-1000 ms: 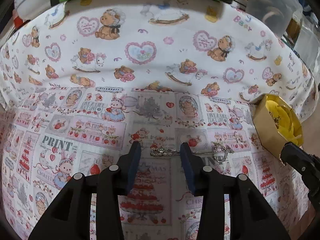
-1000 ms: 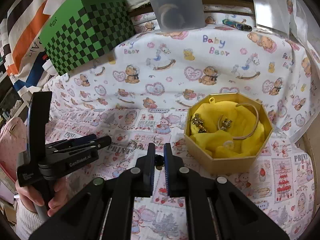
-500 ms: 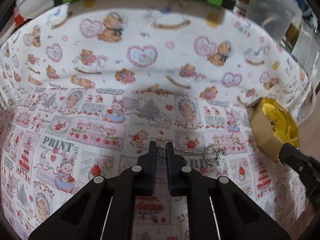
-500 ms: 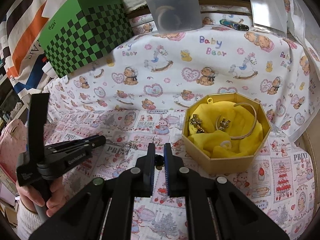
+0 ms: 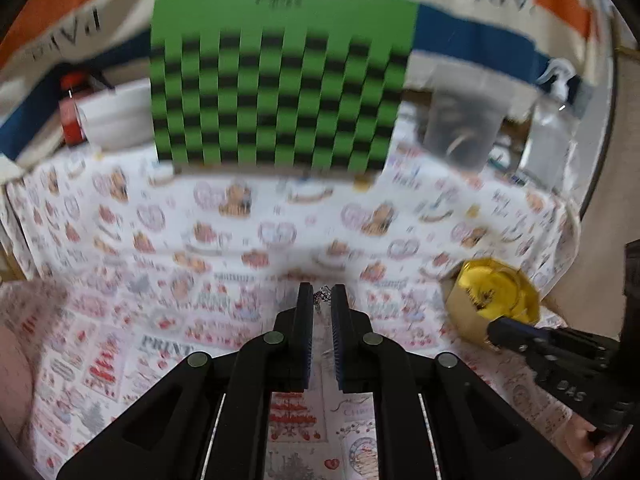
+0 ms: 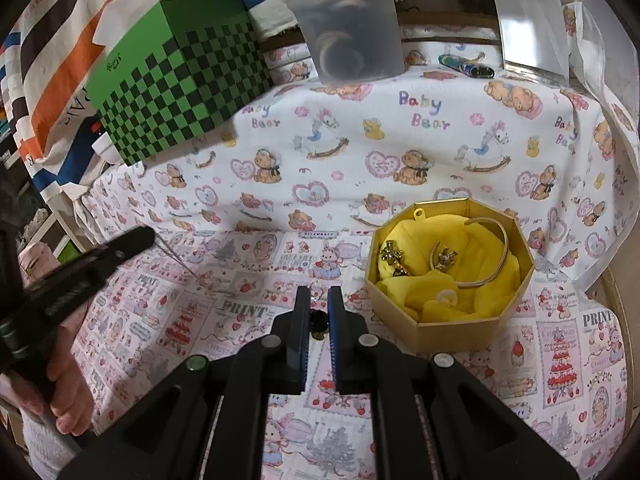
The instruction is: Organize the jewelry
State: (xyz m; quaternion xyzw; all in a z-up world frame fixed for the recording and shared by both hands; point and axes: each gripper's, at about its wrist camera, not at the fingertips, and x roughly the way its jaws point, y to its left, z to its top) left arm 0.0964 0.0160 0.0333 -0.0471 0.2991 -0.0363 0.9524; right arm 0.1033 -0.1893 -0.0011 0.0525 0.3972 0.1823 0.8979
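A thin silver chain [image 5: 322, 295] is seen pinched at the tips of the left gripper [image 5: 322, 300], whose jaws are drawn nearly together on it; the left wrist view is motion-blurred, so links are barely made out. In the right wrist view the chain [image 6: 180, 258] is shown as a fine taut line running from the left gripper [image 6: 140, 236] tip down to the printed cloth [image 6: 360, 152], where its lower end is gathered beside a "PRINT" patch. The right gripper [image 6: 319, 300] is held with jaws narrowly apart; a small dark object [image 6: 318, 320] is seen between the fingers, but whether it is gripped cannot be told. A gold octagonal box [image 6: 452, 328] lined with yellow fabric [image 6: 460, 272] is placed just right of the right gripper; a thin bangle [image 6: 494, 256], a ring with a charm [image 6: 442, 256] and a gold charm [image 6: 392, 256] are lying inside. A green checkered box [image 6: 176, 80], a frosted plastic tub [image 6: 348, 28] and a clear bag [image 6: 528, 20] are set along the back edge. A striped orange, white and blue fabric [image 6: 60, 60] is hung behind.
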